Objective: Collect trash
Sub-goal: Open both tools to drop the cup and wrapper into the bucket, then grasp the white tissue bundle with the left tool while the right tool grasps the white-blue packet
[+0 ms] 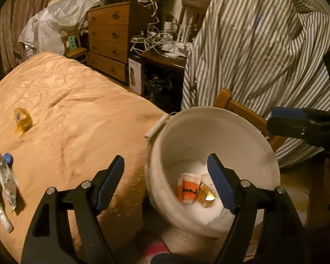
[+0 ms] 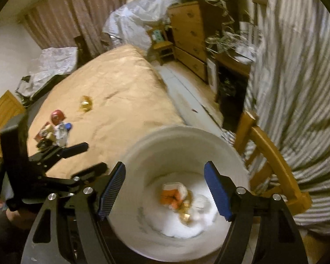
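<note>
A white bucket (image 1: pixel 209 111) (image 2: pixel 187 129) stands beside the bed. At its bottom lie an orange and white paper cup (image 1: pixel 187 189) (image 2: pixel 171 195) and a gold wrapper (image 1: pixel 206 195) (image 2: pixel 184 215). My left gripper (image 1: pixel 165 156) (image 2: pixel 96 156) is open and empty, over the bucket's left rim. Above the bucket's mouth my right gripper (image 2: pixel 165 164) (image 1: pixel 275 120) is open and empty too. On the tan bedspread (image 1: pixel 77 110) lie a yellow wrapper (image 1: pixel 23 118) (image 2: pixel 85 103) and a pile of trash (image 1: pixel 2 176) (image 2: pixel 55 129) with a red cap and a blue cap.
A wooden chair (image 1: pixel 242 107) (image 2: pixel 270 151) draped with a striped shirt (image 1: pixel 264 44) stands right behind the bucket. A chest of drawers (image 1: pixel 109 41) and a desk with tangled cables (image 1: pixel 156 37) line the far wall. Curtains and plastic-covered bedding sit beyond the bed.
</note>
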A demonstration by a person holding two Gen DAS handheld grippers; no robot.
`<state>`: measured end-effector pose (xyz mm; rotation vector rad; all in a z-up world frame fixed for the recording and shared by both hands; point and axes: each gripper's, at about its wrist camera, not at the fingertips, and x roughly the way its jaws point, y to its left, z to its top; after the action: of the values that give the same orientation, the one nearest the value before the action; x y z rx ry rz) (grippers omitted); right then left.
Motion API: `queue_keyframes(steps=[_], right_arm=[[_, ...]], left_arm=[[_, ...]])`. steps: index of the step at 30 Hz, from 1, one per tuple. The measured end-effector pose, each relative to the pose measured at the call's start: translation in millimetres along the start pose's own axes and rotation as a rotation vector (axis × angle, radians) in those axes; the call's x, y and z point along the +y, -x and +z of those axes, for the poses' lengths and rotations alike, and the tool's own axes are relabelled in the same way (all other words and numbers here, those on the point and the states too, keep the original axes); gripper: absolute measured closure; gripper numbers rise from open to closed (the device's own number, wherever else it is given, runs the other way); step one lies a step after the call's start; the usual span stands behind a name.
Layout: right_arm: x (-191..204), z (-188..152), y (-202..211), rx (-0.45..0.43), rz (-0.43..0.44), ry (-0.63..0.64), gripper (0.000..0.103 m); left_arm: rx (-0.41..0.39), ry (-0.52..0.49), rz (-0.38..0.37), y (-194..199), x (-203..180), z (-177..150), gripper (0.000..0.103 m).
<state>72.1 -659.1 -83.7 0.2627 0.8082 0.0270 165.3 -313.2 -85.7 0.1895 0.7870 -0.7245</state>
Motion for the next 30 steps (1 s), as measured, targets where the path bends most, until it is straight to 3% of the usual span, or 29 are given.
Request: queue_keyframes(steps=[7,15,19,23,30], right_arm=[[85.0,6.8,-20.7,-0.020,0.145,0.100,0.026],[194.4,5.3,-85.4,0.049,0.270,0.220,0.026],[236.1,3.3,-112.8,0.082,0.314,0.249,0.026],[256.6,3.0,-130.4,0.095,0.327,0.265,0.026],[269.2,0.9,-153.8,0.124,0.339,0.263,0.026]], left_arm=[[-0.026,0.115,0.100,34.4,77.6,-39.2,0.028],[-0.035,0.349,0.300,87.6,208.9,-107.4,0.029],[-0.026,0.520,0.385,100.9,275.0,-138.3,0.029],[-0.020,0.585,0.403,93.4,305.2,-144.1,0.029],[0.005,0.596,0.426,64.1,321.7,-138.5,0.030]])
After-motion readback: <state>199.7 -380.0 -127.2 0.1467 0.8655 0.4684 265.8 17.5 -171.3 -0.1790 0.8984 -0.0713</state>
